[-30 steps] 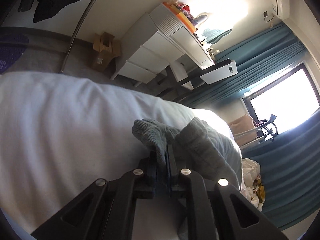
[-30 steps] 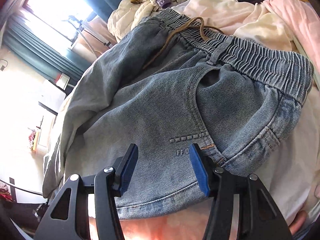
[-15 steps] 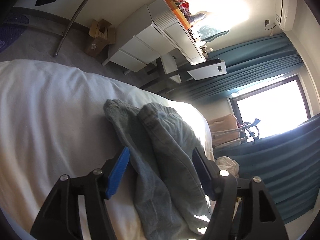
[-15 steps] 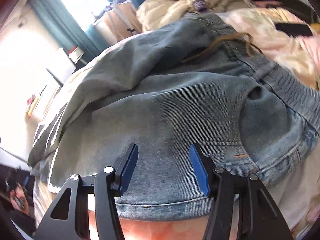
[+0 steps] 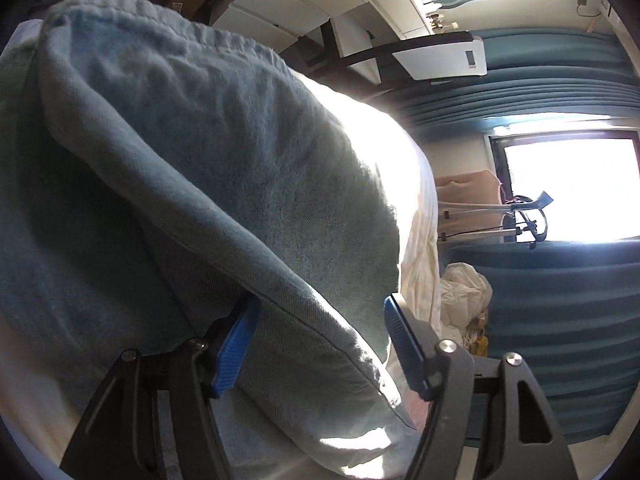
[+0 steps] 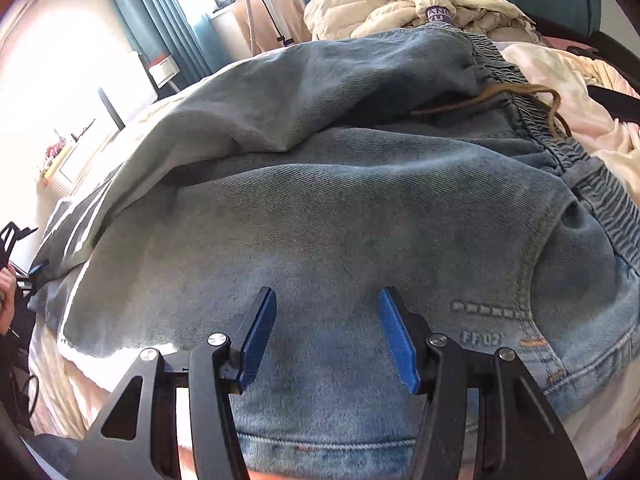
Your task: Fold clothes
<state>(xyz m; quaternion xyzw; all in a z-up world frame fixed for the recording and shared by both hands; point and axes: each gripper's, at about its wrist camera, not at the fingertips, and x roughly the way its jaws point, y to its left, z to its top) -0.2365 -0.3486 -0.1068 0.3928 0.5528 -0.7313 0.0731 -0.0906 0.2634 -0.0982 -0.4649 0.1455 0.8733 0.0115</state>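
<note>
A pair of light blue jeans (image 6: 360, 208) lies spread on the bed, elastic waistband with brown drawstring (image 6: 532, 100) at the far right. My right gripper (image 6: 328, 332) is open, its blue pads just above the seat of the jeans near the back pocket. In the left wrist view the jeans' legs (image 5: 200, 160) fill the frame. My left gripper (image 5: 318, 340) is open, with a folded edge of a leg lying between its pads and hiding the left pad's tip.
A heap of cream and mustard clothes (image 6: 420, 4) lies beyond the waistband, and pale pink bedding (image 6: 560, 80) at the right. White sheet (image 5: 416, 208), teal curtains (image 5: 560, 320), a window (image 5: 568, 184) and white drawers (image 5: 304, 4) show in the left view.
My left gripper opened, let go of the jeans leg ends and moved forward over the legs. My right gripper stayed open and shifted slightly over the seat of the jeans.
</note>
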